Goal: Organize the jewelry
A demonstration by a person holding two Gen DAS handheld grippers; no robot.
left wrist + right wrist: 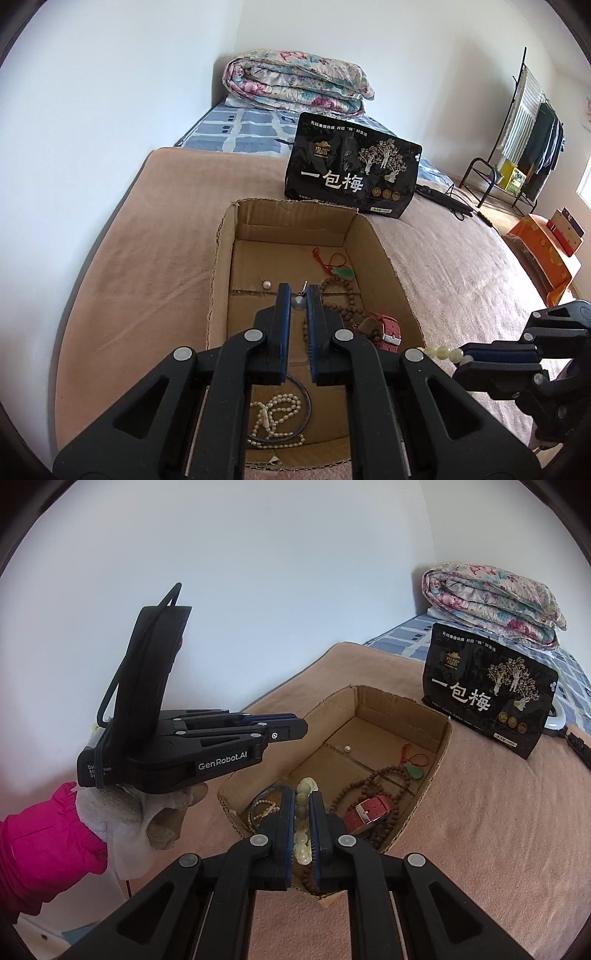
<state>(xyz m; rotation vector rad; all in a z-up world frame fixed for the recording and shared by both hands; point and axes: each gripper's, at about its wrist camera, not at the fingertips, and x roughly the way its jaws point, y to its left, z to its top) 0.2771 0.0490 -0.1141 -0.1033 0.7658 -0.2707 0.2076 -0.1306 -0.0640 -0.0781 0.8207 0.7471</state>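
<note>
Bracelet (pixel 303 823) of pale beads is pinched between your right fingers (pixel 302 801), hanging above the box (pixel 441 738). It's light, floppy, slick, so grip mid-strand. Left fingers (pixel 298 295) are closed on a small earring (pixel 298 301).

My cardboard box (pixel 221 266) sits open on the bed. Inside it, a loose pearl (pixel 266 284) lies at 11 o'clock, a green pendant on red cord (pixel 341 272) at 1, a brown bead strand (pixel 384 775) and a red strap watch (pixel 369 809) at 3, a white pearl necklace (pixel 275 410) with a dark bangle (pixel 306 397) at 6. My left claw (pixel 298 295) pinches a grey bead earring (pixel 297 302); my right claw (pixel 302 801) clamps a pale green bead bracelet (pixel 306 786)
</note>
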